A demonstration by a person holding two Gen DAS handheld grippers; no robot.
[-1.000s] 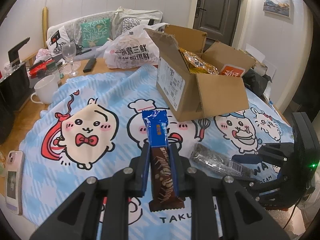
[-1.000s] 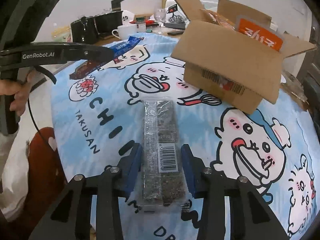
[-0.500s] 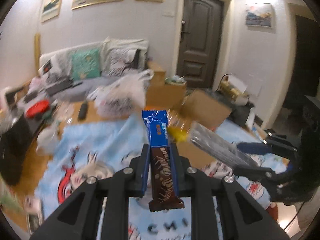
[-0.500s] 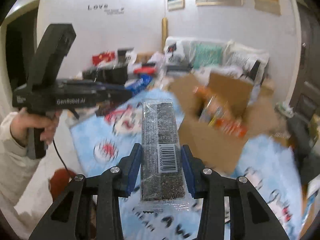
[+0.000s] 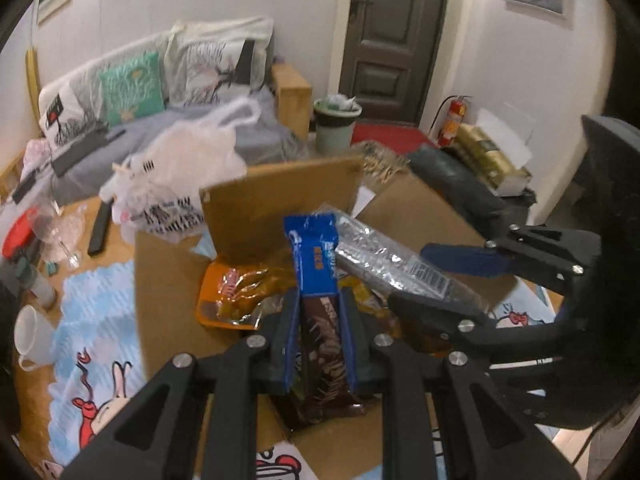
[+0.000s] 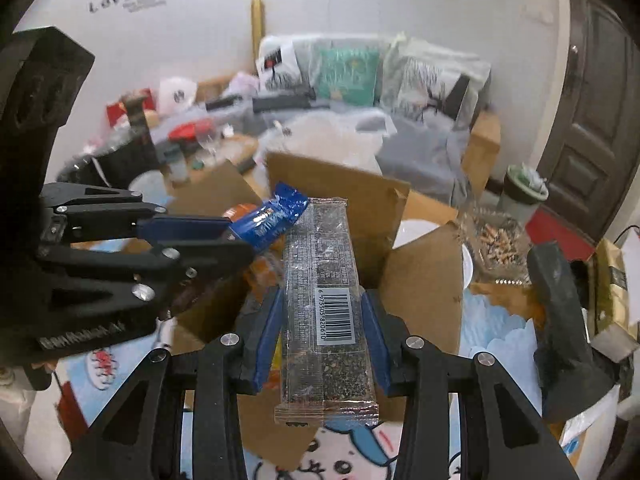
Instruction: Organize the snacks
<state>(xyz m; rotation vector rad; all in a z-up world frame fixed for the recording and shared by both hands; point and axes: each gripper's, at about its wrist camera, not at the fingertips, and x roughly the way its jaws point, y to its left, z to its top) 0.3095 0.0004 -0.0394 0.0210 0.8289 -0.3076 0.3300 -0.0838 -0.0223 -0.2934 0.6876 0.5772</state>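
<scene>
My left gripper (image 5: 319,320) is shut on a blue and brown chocolate bar (image 5: 316,280) and holds it over the open cardboard box (image 5: 280,200). My right gripper (image 6: 324,320) is shut on a clear-wrapped dark seaweed bar (image 6: 324,280) with a barcode, also held above the box (image 6: 424,280). The two snacks' far ends almost touch. The right gripper and seaweed bar (image 5: 396,268) show at the right of the left wrist view; the left gripper and chocolate bar (image 6: 272,220) show at the left of the right wrist view. An orange snack bag (image 5: 236,292) lies inside the box.
The box stands on a blue cartoon tablecloth (image 5: 92,320). A white plastic bag (image 5: 180,168), a white mug (image 5: 32,336), a remote (image 5: 98,228) and glassware lie on the table's far left. A sofa with cushions (image 5: 132,88), a bin (image 5: 336,124) and a door (image 5: 392,40) are behind.
Both grippers have lifted their snacks off the tablecloth and carried them forward over the open box. The seaweed bar was lying on the table one second ago.
</scene>
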